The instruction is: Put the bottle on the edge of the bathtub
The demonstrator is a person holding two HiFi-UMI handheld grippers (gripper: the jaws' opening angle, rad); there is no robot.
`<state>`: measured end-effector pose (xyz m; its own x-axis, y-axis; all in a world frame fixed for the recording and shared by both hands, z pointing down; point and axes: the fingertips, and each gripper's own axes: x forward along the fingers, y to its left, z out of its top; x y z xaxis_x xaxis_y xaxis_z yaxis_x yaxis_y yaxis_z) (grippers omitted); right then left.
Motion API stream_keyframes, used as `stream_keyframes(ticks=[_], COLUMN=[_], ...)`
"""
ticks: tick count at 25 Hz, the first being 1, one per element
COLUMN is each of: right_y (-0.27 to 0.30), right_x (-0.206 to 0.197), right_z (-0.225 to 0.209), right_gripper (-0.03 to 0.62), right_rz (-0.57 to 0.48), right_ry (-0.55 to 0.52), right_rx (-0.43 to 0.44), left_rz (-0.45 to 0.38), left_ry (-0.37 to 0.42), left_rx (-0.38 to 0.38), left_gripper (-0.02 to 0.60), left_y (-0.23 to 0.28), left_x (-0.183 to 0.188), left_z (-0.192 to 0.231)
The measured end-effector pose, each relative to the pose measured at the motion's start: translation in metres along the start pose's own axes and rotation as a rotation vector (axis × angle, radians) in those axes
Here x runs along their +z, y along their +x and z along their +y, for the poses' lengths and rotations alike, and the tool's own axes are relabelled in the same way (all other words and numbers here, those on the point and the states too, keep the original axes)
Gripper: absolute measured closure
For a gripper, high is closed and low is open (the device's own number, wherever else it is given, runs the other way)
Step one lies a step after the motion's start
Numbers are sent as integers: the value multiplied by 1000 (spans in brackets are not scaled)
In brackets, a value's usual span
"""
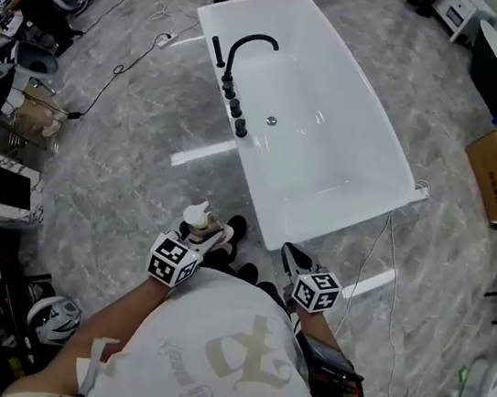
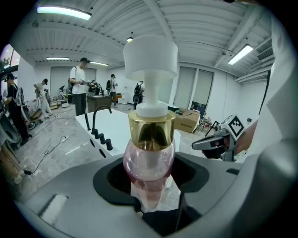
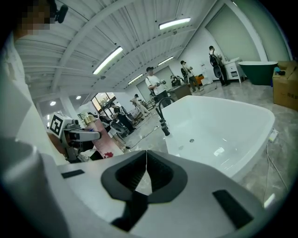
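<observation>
A person is carrying a pink pump bottle [image 1: 199, 222], clamped in the left gripper [image 1: 209, 234], toward a white bathtub [image 1: 261, 204] just ahead; the right gripper [image 3: 146, 160] is closed and empty. Next, it probably needs setting upright on the rim

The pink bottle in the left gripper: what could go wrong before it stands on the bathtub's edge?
1. The left gripper holds the bottle low on its rounded body, with the tall pump above, so it might tip or slip.
2. The bathtub rim looks narrow and glossy. Set off-centre, the bottle could slide in or fall off.
3. A white cable lies beside the tub and could be a trip hazard.
</observation>
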<state>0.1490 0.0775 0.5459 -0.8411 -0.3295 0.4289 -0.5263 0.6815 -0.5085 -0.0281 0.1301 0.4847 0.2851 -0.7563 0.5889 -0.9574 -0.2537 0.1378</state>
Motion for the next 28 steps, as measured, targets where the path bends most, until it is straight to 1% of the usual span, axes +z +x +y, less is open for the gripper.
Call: stream_keyframes(ticks=[6,14,22,28], right_y=[5,20,49,61], right_x=[12,16,42,48], right_z=[-9,-26,-39,-48], right_gripper=[588,587,588,588], right_rz=[-17,-4,-4,8], right_ry=[14,47,51,62], right_rx=[-39,-96,-120,-143], left_rz=[10,35,59,74], left_ry=[6,9,32,49], left_rx=[-28,-73,-110,-143], left_gripper=[351,351,351,351], left_y=[22,50,83,101], left_x=[8,12,23,29], left_z=[12,35,62,75])
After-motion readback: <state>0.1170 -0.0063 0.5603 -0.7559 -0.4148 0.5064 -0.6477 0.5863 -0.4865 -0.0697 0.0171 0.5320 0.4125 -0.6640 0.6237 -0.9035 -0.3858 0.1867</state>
